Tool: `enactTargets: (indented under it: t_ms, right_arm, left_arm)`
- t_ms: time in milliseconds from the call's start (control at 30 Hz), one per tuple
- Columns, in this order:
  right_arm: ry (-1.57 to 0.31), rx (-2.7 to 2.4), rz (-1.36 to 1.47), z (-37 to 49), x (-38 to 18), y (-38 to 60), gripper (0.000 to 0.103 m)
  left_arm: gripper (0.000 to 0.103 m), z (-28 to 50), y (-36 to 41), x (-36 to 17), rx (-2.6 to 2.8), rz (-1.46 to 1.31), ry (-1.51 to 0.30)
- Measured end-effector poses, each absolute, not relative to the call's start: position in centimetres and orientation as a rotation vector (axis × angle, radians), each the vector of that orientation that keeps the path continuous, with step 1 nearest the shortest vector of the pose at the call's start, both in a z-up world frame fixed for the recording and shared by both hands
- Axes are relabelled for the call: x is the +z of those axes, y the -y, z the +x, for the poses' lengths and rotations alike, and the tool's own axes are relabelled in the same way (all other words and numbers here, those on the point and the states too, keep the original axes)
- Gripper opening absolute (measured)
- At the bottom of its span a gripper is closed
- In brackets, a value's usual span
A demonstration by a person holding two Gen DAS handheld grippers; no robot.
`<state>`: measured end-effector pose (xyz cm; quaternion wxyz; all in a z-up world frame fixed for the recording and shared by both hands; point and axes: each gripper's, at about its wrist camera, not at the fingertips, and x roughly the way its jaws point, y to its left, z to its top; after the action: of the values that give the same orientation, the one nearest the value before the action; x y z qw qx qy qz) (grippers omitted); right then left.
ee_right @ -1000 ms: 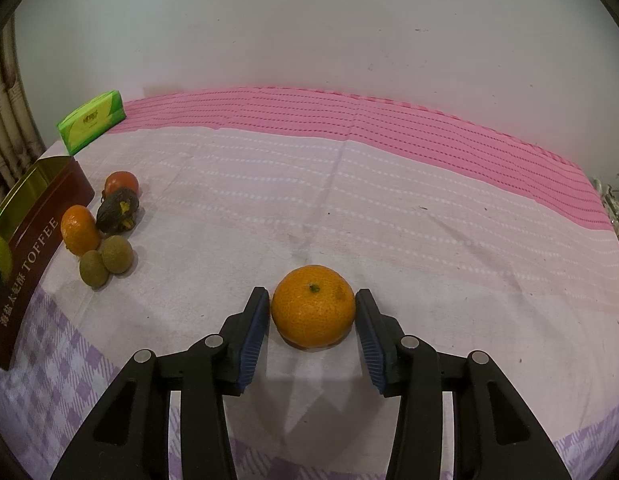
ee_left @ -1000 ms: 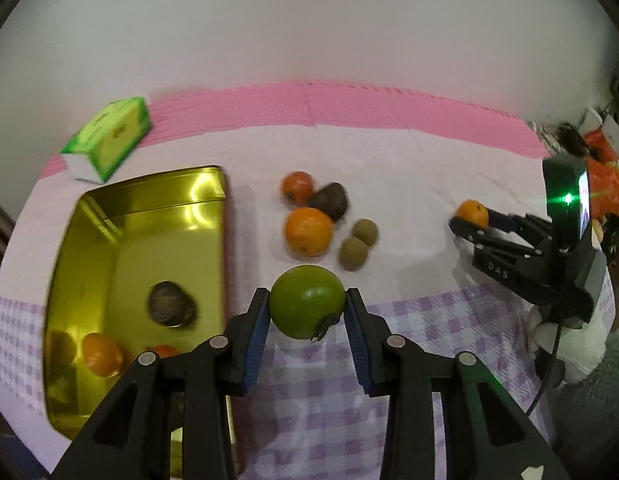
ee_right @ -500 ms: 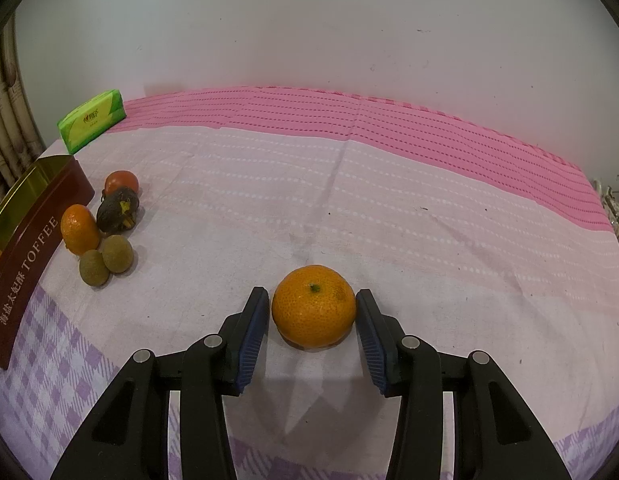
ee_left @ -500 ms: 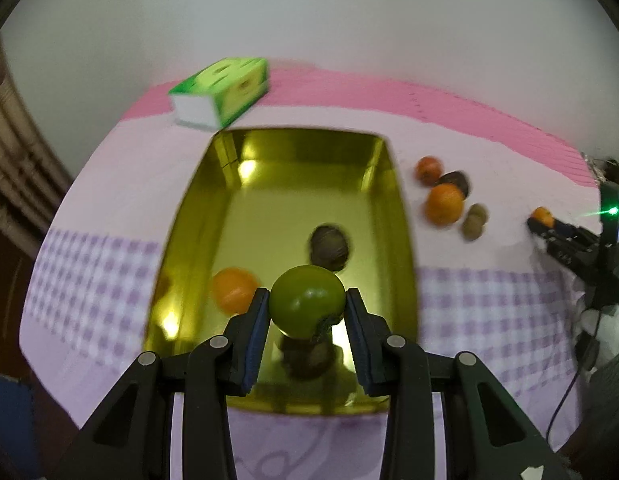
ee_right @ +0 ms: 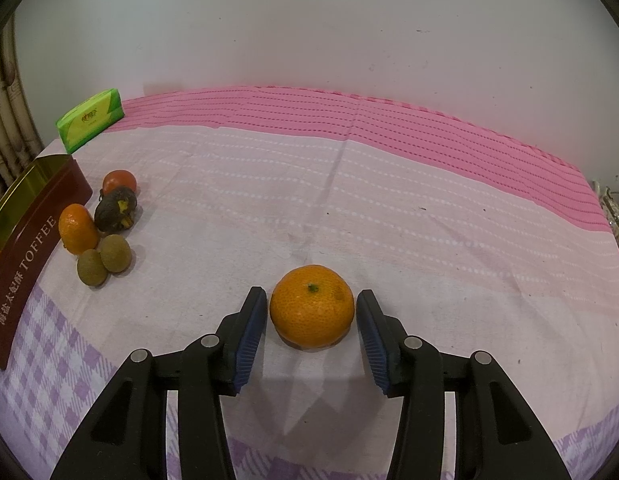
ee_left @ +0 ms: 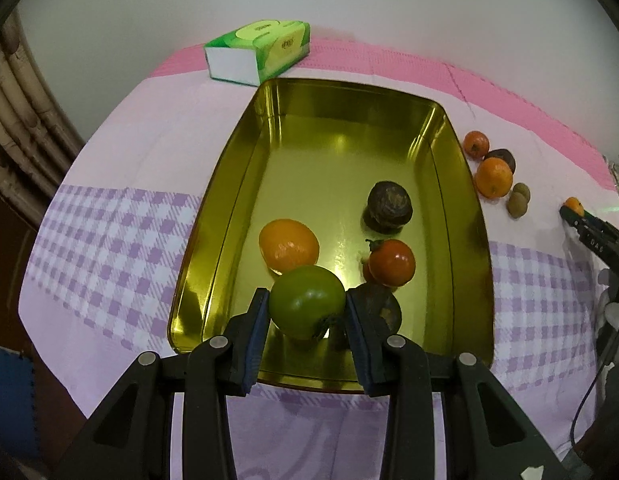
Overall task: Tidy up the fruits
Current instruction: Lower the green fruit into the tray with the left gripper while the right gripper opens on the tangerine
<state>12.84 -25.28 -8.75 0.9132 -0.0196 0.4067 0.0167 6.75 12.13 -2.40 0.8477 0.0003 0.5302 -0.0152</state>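
Left gripper (ee_left: 307, 312) clamps green tomato (ee_left: 306, 301), stem toward camera; right gripper (ee_right: 311, 318) brackets orange (ee_right: 311, 306), unclamped, stem-up.

Gold rectangular metal tin (ee_left: 245, 184): mirror-glossy inside, throwing highlights and reflections; outer wall (ee_right: 33, 240) matt maroon, printed lettering.
Round green fruit (ee_left: 307, 302): smooth, glossy skin.
Small red tomato (ee_left: 391, 262): shiny, smooth.
Round orange mandarin (ee_right: 312, 306): matt, finely pitted peel.
Dark brown round fruit (ee_left: 389, 202): dull, wrinkled.
Pink and lilac checked cloth (ee_right: 349, 200): woven, matt, creased.
Green tissue pack (ee_left: 259, 50): glossy plastic wrap.
Left hand-held gripper (ee_left: 307, 334): matt black plastic, ribbed blue pads (ee_left: 258, 332).
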Motion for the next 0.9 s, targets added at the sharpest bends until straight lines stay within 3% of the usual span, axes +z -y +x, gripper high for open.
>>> enactTargets:
  t_ms: [667, 800, 900]
  right_arm:
    - [-0.843, 0.033, -0.036, 13.3, -8.9, 25.5, 0.055]
    - [-0.853, 0.040, -0.033, 13.4, -8.9, 25.5, 0.065]
    - [-0.855, 0.042, -0.032, 13.3, -8.9, 25.6, 0.066]
  left_arm:
    - [0.035, 7.8, -12.9, -4.2, -0.011, 0.026, -1.140]
    - [0.035, 7.8, -13.0, -4.1, -0.008, 0.026, -1.133]
    - [0.035, 7.7, -13.0, -3.8, -0.008, 0.028, -1.121]
